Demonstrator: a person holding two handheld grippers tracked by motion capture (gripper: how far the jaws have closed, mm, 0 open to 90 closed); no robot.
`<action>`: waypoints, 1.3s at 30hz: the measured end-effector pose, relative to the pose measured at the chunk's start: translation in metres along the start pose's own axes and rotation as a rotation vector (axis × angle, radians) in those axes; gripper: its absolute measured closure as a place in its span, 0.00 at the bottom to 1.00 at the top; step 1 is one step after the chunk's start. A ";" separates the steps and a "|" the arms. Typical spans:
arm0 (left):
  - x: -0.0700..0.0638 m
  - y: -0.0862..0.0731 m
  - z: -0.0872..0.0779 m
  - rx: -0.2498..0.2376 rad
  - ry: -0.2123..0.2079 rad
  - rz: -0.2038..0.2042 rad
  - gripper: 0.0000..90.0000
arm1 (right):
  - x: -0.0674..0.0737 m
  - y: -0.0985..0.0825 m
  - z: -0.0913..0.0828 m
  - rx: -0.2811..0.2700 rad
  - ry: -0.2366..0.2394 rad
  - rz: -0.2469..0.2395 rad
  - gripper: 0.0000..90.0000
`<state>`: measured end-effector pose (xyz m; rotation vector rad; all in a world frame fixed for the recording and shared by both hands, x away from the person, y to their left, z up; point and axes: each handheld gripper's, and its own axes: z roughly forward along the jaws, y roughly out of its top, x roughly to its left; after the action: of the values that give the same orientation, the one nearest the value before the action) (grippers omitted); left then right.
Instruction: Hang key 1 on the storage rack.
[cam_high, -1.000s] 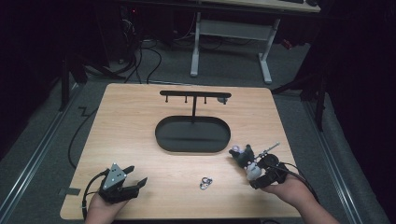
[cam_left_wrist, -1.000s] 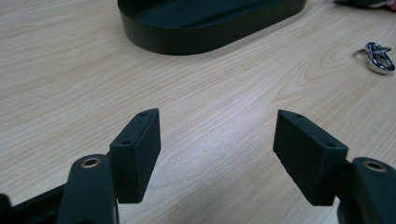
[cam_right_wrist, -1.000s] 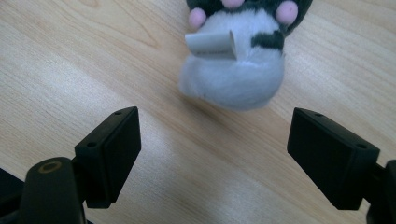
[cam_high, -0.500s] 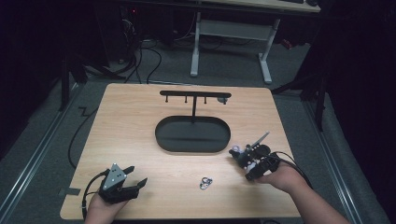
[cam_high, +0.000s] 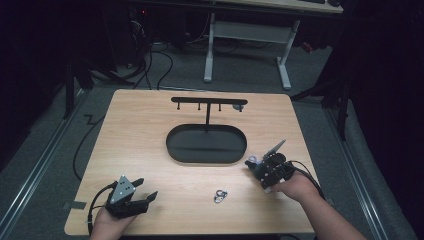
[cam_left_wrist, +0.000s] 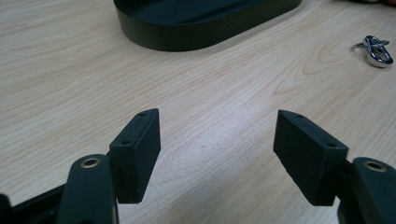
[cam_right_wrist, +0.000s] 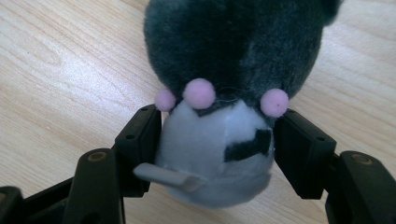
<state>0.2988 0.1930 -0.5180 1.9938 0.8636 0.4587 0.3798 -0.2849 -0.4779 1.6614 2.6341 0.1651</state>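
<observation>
A small plush toy (cam_right_wrist: 233, 46) with dark grey fur, a white face and pink pompoms lies on the wooden table (cam_high: 150, 150), just right of the black stand's oval base (cam_high: 206, 145). My right gripper (cam_right_wrist: 218, 128) has just been closing its jaws, and the pads now press both sides of the toy's white part. In the high view that gripper (cam_high: 256, 167) sits at the toy (cam_high: 251, 162). My left gripper (cam_high: 146, 198) rests near the table's front left, open with nothing between its jaws (cam_left_wrist: 217, 140).
A small metal clip (cam_high: 220, 196) lies on the table between the two grippers, also at the upper right of the left gripper view (cam_left_wrist: 376, 49). The stand carries a crossbar with hooks (cam_high: 207, 101) on a thin post. The base's wall (cam_left_wrist: 201, 28) rises ahead of the left gripper.
The right hand has moved left and a little farther onto the table, up to the plush toy, and its jaws have closed around it. The left gripper has stayed put.
</observation>
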 end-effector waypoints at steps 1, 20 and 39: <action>0.000 0.000 0.000 -0.002 0.003 -0.001 0.36 | 0.000 0.000 0.001 0.000 0.006 0.005 0.44; 0.000 0.000 -0.001 -0.010 0.005 -0.001 0.36 | -0.001 -0.006 -0.036 -0.031 0.002 -0.004 0.55; 0.000 0.000 -0.002 -0.019 0.009 -0.001 0.36 | 0.000 -0.008 -0.055 -0.050 0.027 -0.006 0.55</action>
<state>0.2978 0.1939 -0.5168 1.9750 0.8630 0.4745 0.3683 -0.2925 -0.4237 1.6469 2.6311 0.2534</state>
